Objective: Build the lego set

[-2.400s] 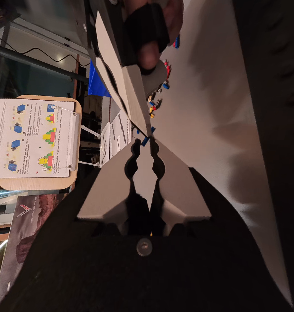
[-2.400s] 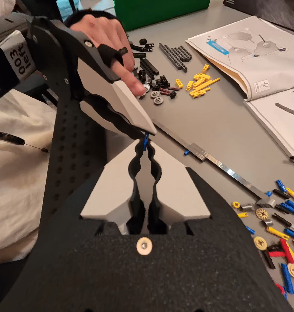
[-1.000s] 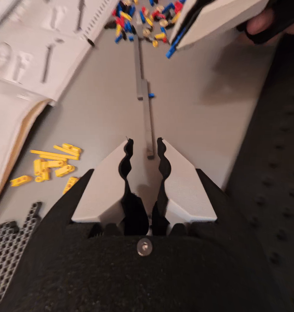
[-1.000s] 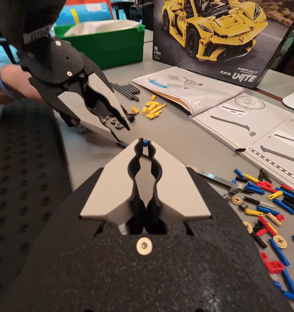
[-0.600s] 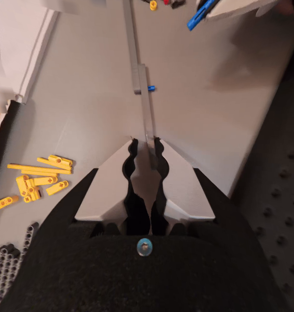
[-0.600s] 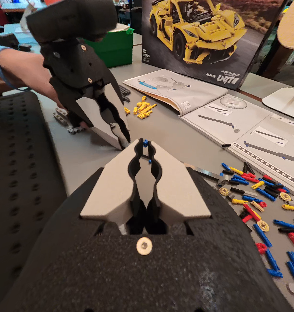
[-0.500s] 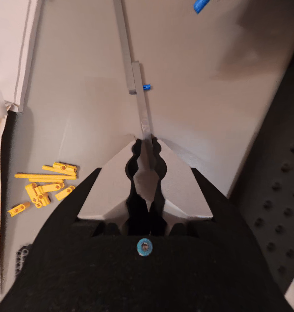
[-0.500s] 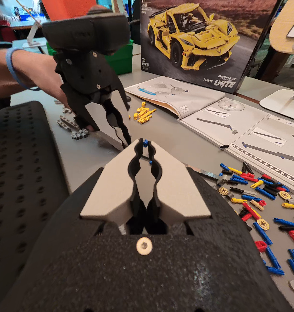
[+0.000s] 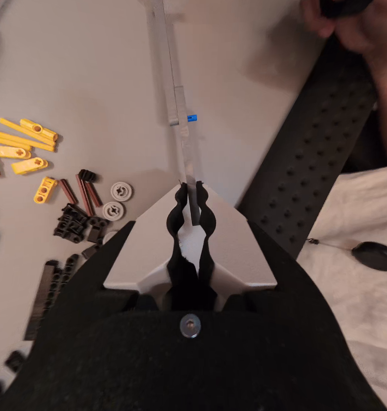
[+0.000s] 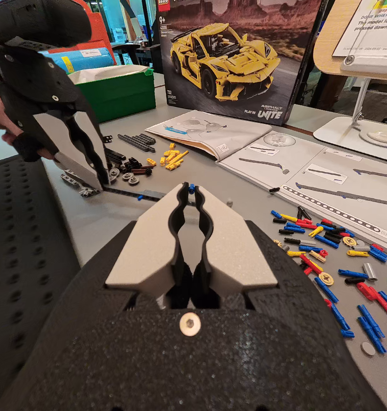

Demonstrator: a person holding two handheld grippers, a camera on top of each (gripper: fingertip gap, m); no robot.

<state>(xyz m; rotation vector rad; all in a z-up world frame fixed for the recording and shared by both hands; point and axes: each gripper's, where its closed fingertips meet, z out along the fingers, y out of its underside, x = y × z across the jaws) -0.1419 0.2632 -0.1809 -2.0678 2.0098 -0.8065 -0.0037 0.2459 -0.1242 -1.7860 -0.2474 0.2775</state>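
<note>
A long grey beam (image 9: 183,142) lies on the grey table with a blue pin (image 9: 192,118) stuck in its side. My left gripper (image 9: 191,185) is shut on the beam's near end, jaws pressed to both sides. In the right wrist view the left gripper (image 10: 103,180) stands tip-down on the beam (image 10: 125,193), whose blue pin (image 10: 140,197) shows there too. My right gripper (image 10: 191,188) is shut on a second small blue pin (image 10: 191,188) at its tips, held above the table to the right of the left gripper.
Yellow pieces (image 9: 21,144), black connectors (image 9: 76,224) and grey discs (image 9: 120,191) lie left of the beam. A black perforated mat (image 9: 310,155) lies right. Loose coloured pins (image 10: 332,244), open instruction booklets (image 10: 288,166), the set's box (image 10: 232,62), a green bin (image 10: 116,93) and a stand (image 10: 355,133) surround. Across from one pair of fingers to the other is roughly 15 cm.
My left gripper came down to the table, moved onto the beam's near end and closed on it. My right gripper kept the blue pin and drew back.
</note>
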